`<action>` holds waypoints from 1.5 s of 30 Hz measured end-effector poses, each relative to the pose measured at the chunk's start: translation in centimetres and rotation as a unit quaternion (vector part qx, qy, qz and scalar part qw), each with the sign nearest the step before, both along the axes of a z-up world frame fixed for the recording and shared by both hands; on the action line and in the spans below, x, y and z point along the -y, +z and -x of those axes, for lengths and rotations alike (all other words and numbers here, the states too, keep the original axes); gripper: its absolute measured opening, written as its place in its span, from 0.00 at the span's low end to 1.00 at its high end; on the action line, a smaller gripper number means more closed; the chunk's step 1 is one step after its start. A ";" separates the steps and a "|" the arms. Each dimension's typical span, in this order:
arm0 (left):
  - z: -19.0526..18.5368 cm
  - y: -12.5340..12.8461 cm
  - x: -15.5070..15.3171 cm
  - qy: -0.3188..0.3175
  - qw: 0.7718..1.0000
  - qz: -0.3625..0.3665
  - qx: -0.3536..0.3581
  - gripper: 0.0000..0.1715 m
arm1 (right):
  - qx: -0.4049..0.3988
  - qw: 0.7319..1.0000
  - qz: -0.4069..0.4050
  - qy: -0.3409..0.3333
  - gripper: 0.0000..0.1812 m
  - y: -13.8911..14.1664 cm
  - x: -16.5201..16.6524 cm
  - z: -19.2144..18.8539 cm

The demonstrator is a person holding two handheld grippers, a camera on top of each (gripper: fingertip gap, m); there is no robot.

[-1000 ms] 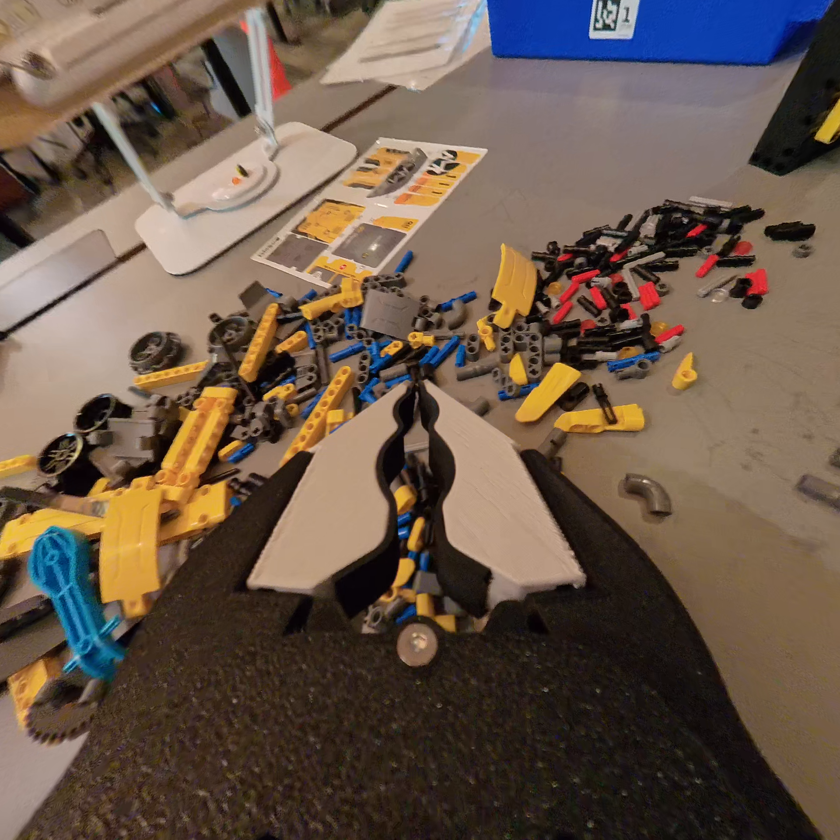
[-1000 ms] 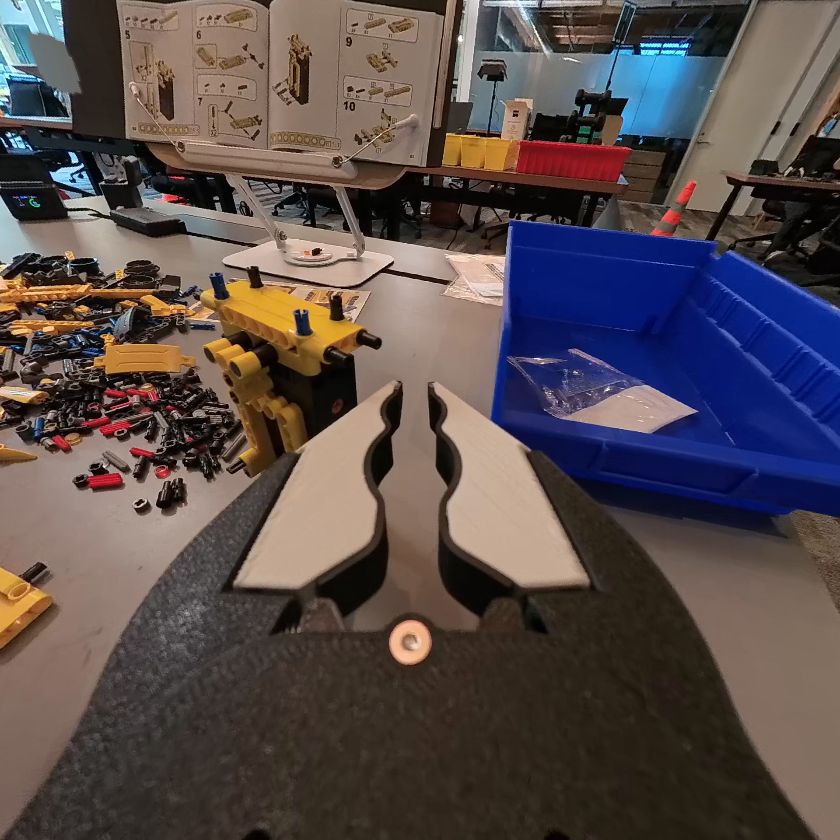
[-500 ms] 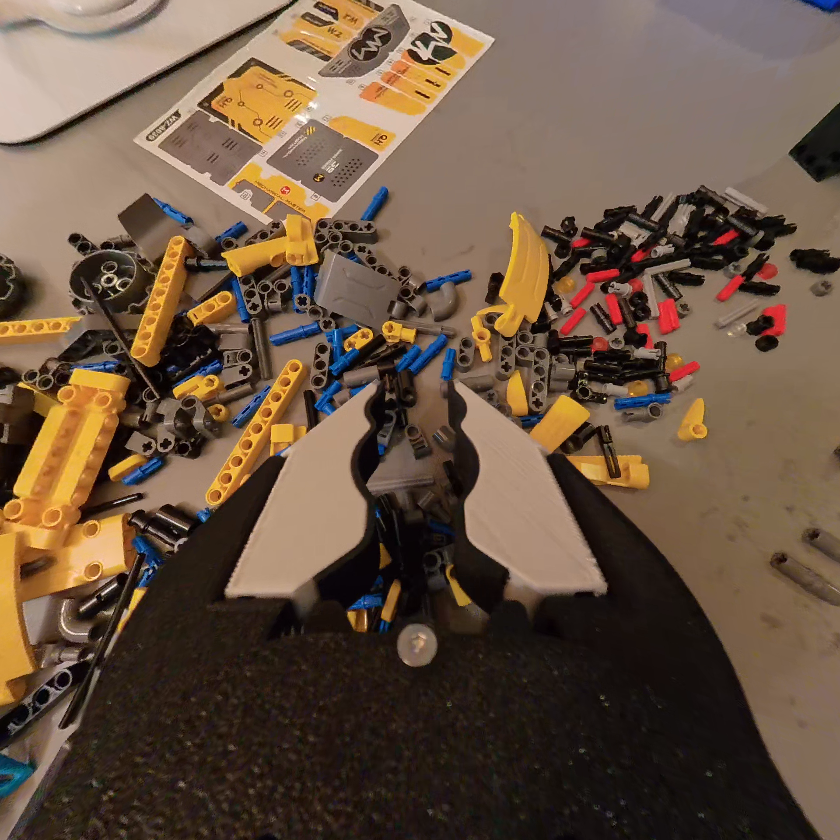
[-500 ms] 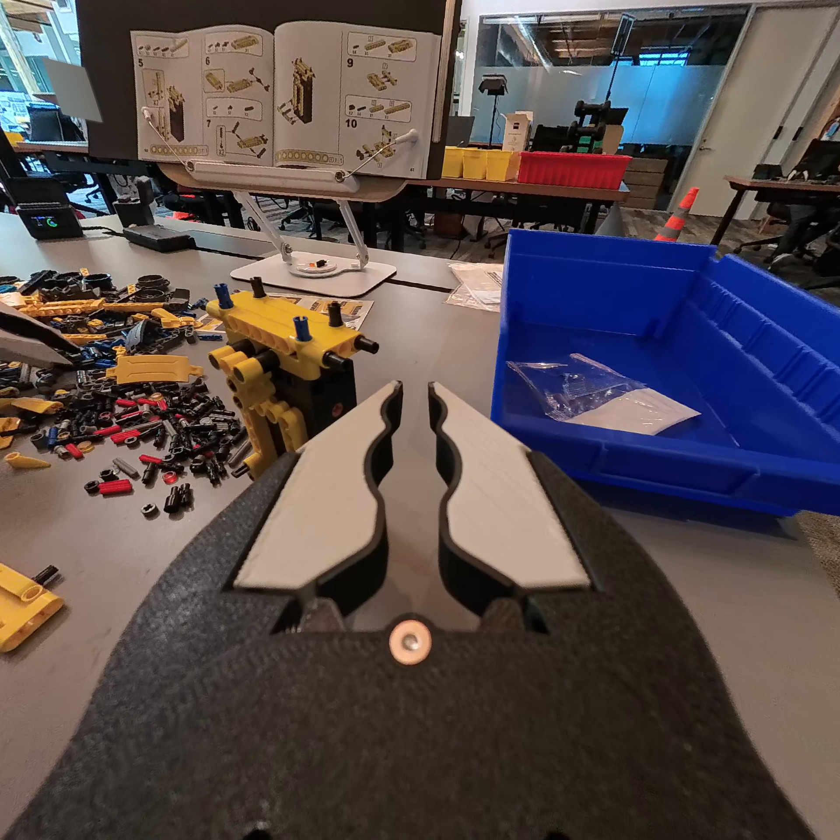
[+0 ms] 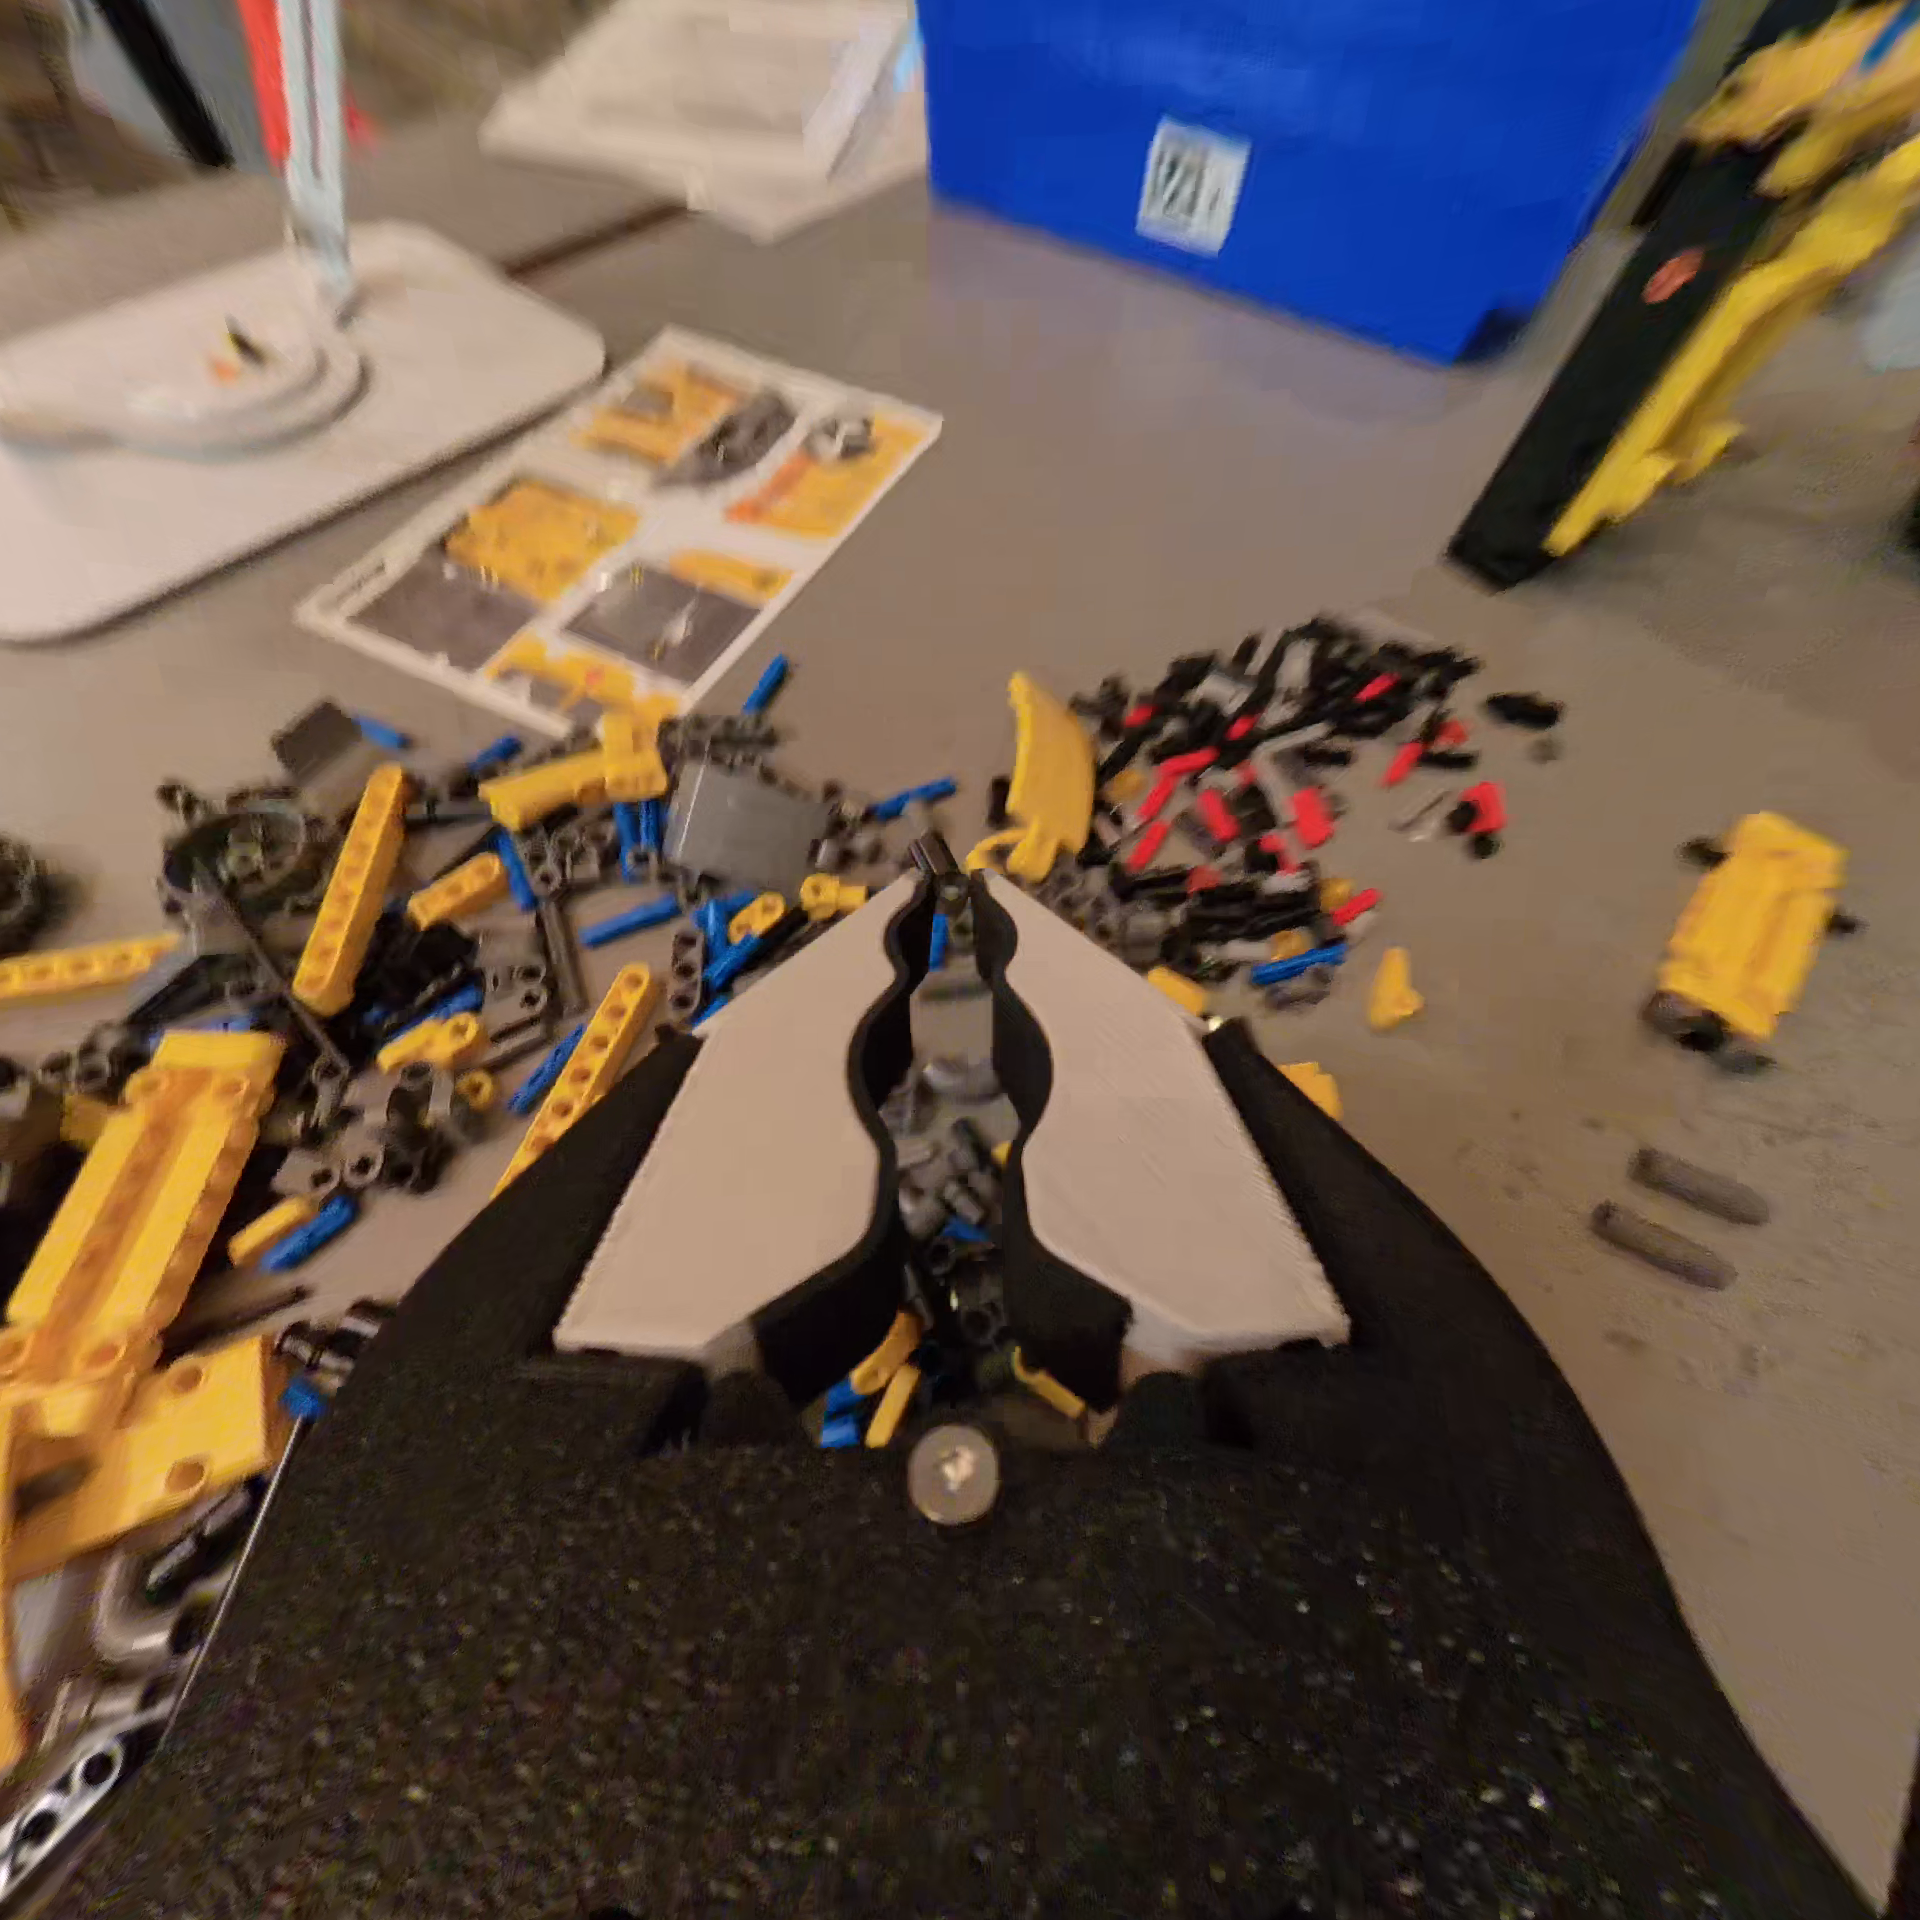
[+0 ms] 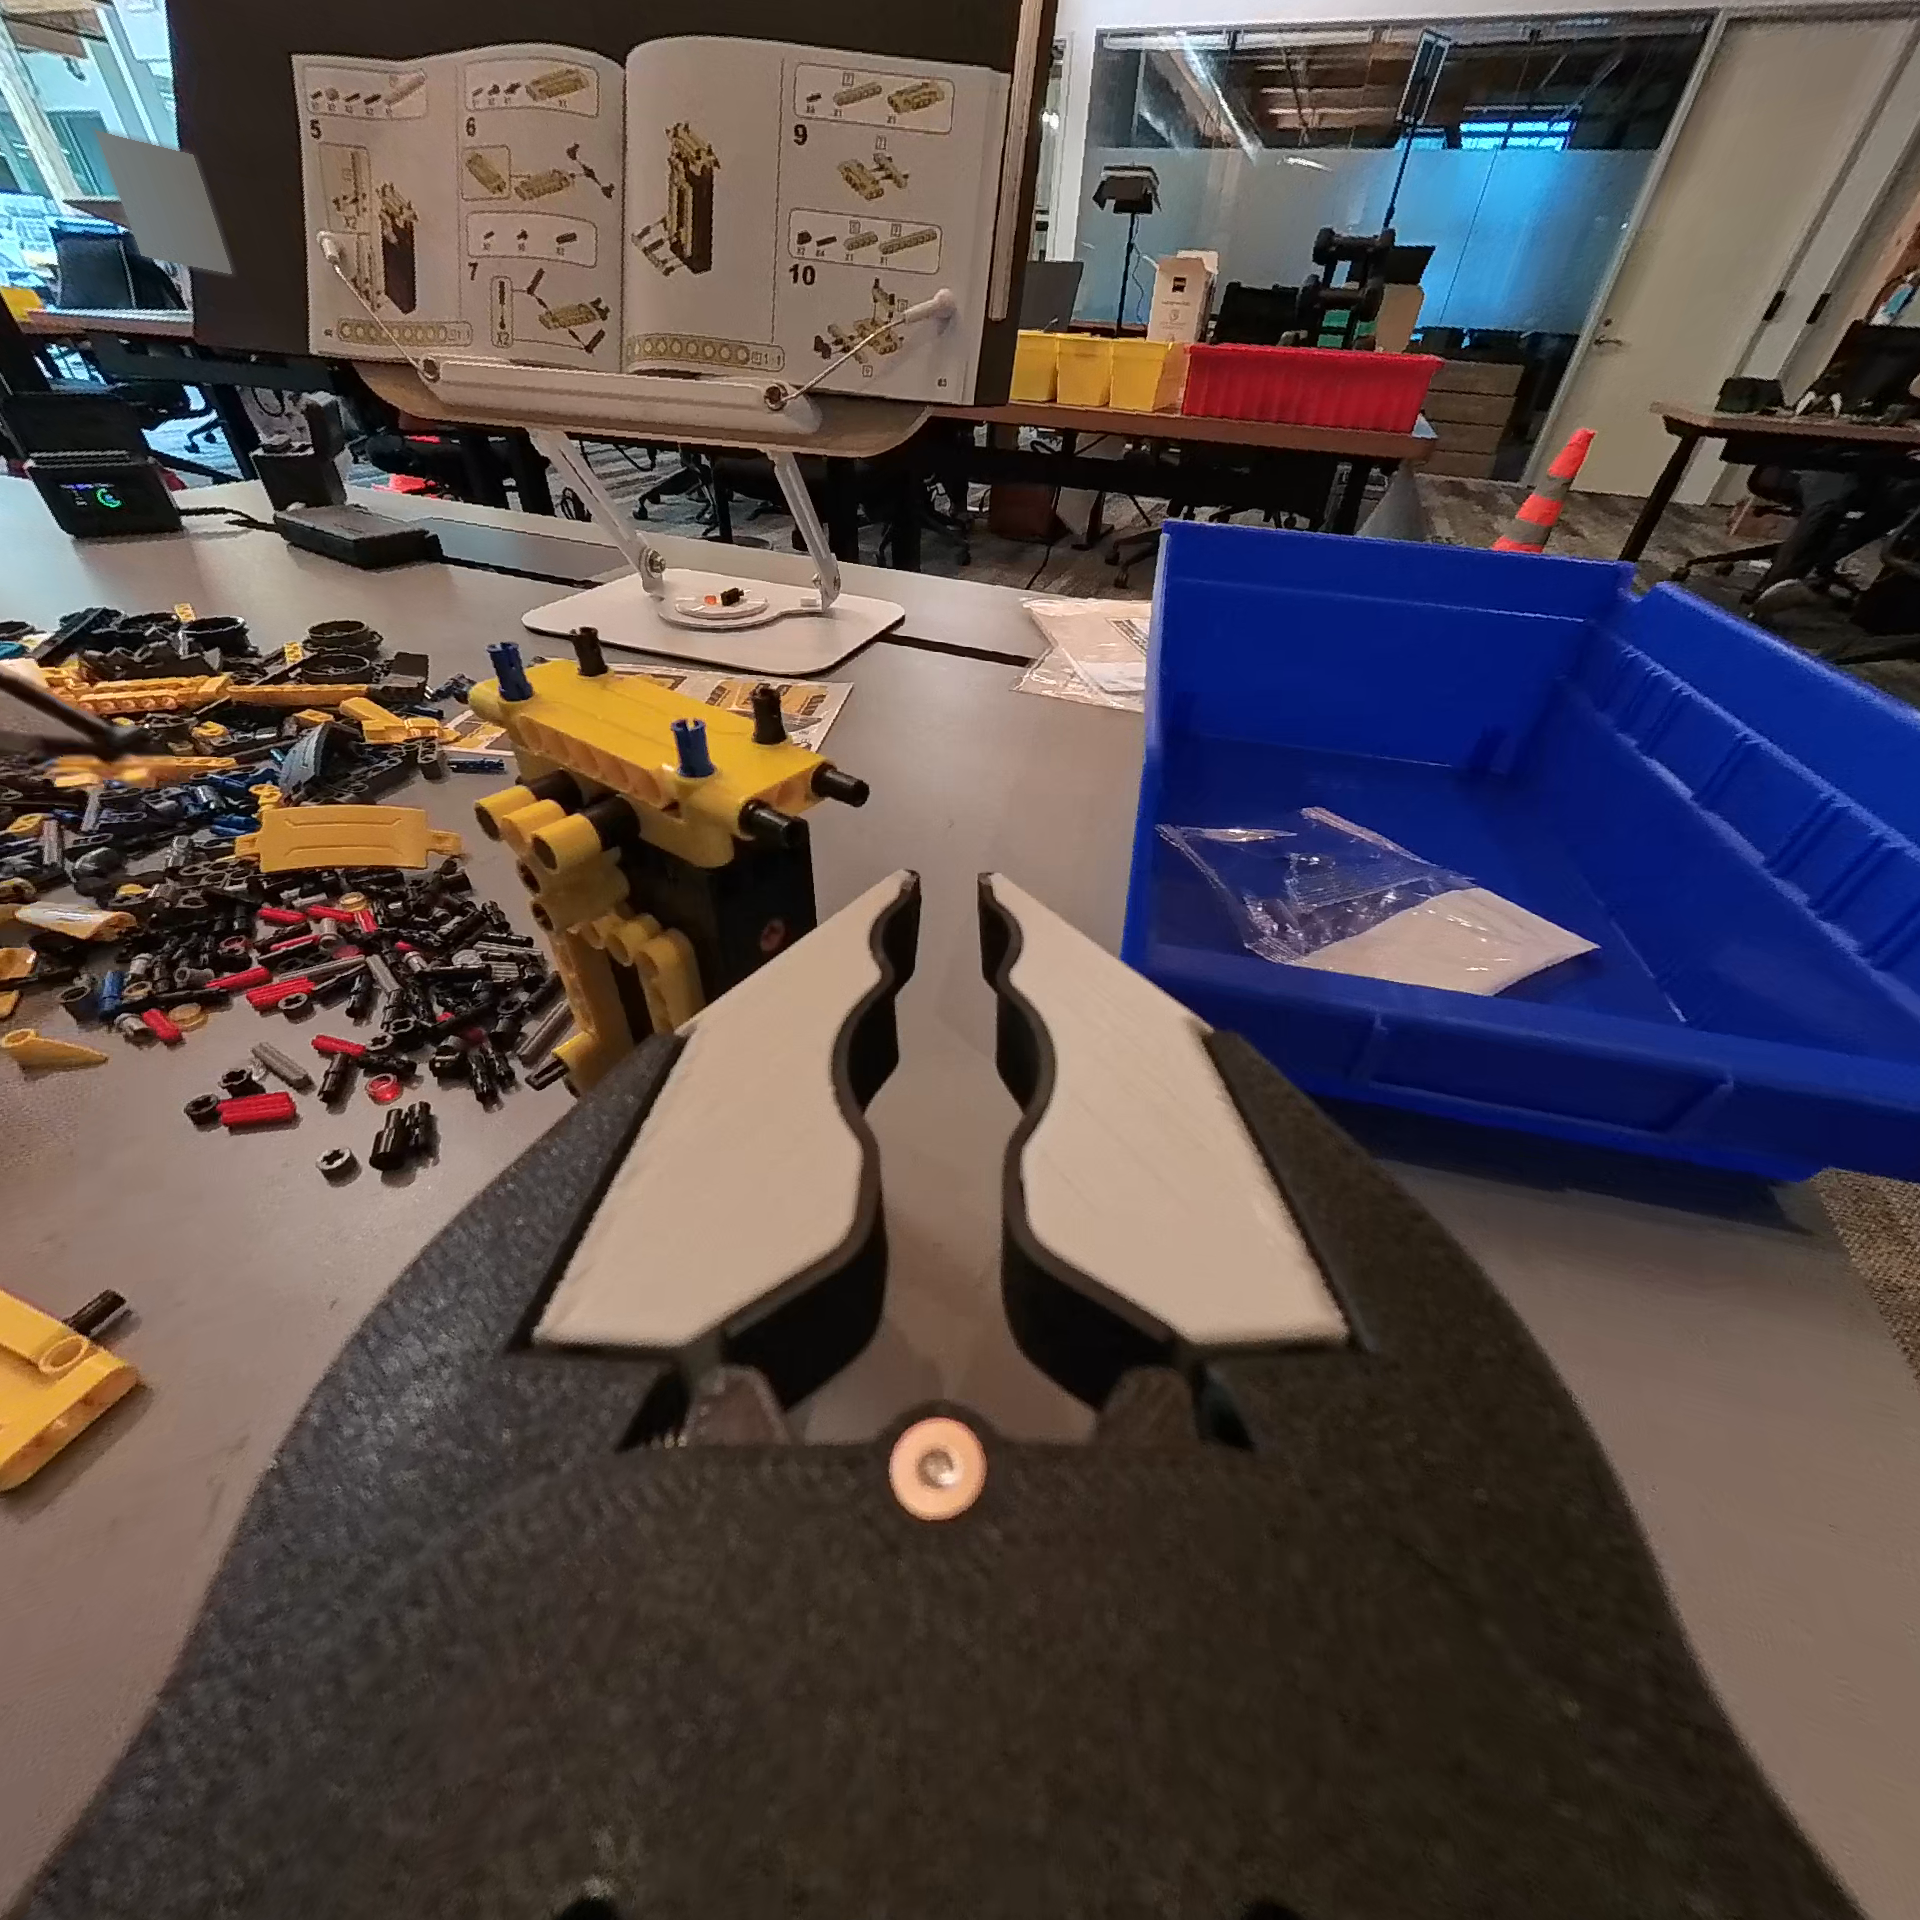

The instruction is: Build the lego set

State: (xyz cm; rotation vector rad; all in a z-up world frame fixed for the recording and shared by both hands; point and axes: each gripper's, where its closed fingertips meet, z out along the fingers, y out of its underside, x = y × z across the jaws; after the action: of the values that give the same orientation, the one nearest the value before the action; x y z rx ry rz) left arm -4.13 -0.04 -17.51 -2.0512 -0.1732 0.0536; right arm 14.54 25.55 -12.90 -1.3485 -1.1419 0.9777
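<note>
My left gripper [image 5: 945,883] is shut on a small black connector pin [image 5: 932,860]. The pin sticks out past the fingertips, above a pile of loose yellow, blue, grey and black building pieces [image 5: 520,935]. This view is blurred by motion. My right gripper [image 6: 948,883] is slightly open with nothing between its pads. It hovers over bare table, just right of an upright yellow and black assembly [image 6: 644,831] with blue and black pins on top. The assembly also shows in the left wrist view [image 5: 1704,312] at the far right.
A blue bin [image 6: 1507,883] holding a clear bag [image 6: 1351,904] stands right of my right gripper. A booklet [image 6: 644,208] on a white stand [image 6: 717,613] is at the back. A sticker sheet [image 5: 644,540], black and red pins [image 5: 1278,790], a yellow piece [image 5: 1745,925] and grey pins [image 5: 1683,1216] lie about. The tips of one gripper are about 35 cm away from the tips of the other. Left tips and right tips are each some 20 cm from the yellow piece [image 5: 1745,925].
My left gripper went down into the pile with its fingers open, closed on a black pin and lifted up and back with it. My right gripper has hardly moved.
</note>
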 end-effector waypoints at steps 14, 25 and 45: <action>-9.5 10.0 2.1 -0.162 0.912 -0.262 0.271 0.04 | -0.119 0.944 -0.194 0.238 0.02 8.0 20.2 -1.2; -15.2 8.9 2.7 -0.207 0.845 -0.286 0.402 0.03 | -0.068 0.943 -0.146 0.290 0.13 3.5 28.3 4.3; -17.0 8.8 2.3 -0.223 0.836 -0.295 0.404 0.03 | -0.084 0.931 -0.177 0.309 0.08 3.8 27.9 3.1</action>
State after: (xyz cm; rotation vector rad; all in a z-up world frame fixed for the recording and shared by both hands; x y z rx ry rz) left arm 12.82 -2.37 -8.69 -1.3296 -0.1914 -1.0481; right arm 11.48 -2.36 -9.10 -0.6009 -1.5603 1.2245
